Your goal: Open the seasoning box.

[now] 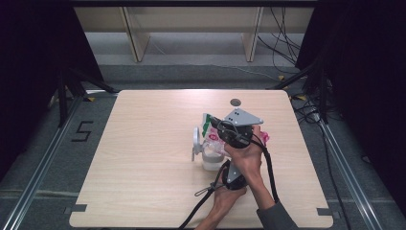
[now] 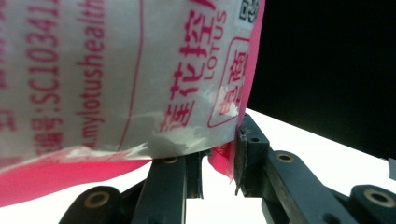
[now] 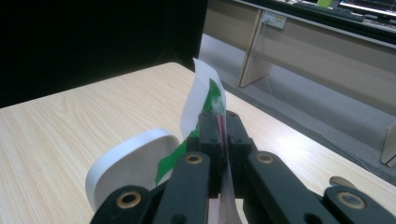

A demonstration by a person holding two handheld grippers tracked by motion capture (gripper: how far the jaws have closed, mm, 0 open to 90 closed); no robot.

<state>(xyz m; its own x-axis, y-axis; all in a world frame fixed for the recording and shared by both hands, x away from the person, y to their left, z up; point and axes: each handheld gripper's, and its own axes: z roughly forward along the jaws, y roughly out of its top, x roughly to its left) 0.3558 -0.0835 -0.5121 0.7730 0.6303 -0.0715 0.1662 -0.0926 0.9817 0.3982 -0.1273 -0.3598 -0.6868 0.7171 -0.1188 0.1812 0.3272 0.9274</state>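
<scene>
The right gripper [image 3: 223, 140] is seen clamped on the thin top edge of a plastic bag [image 1: 213, 130], its jaws pressed together with a white, green-marked strip of the film standing up between them. The left gripper [image 2: 219, 163] is closed on the bag's lower pink corner, the film pinched between its pads. The bag is glossy white and translucent, edged in bright pink and printed with red lettering, with a green patch at the top. It is held off the table [image 1: 143, 158] right of centre, above a clear container [image 1: 212, 160] holding something white, whose round white lid [image 1: 197, 137] stands open at its left. The right hand [image 1: 246, 155] is raised above the container, its gripper pointing far-left; the left hand [image 1: 222, 197] lies lower and nearer, below it.
</scene>
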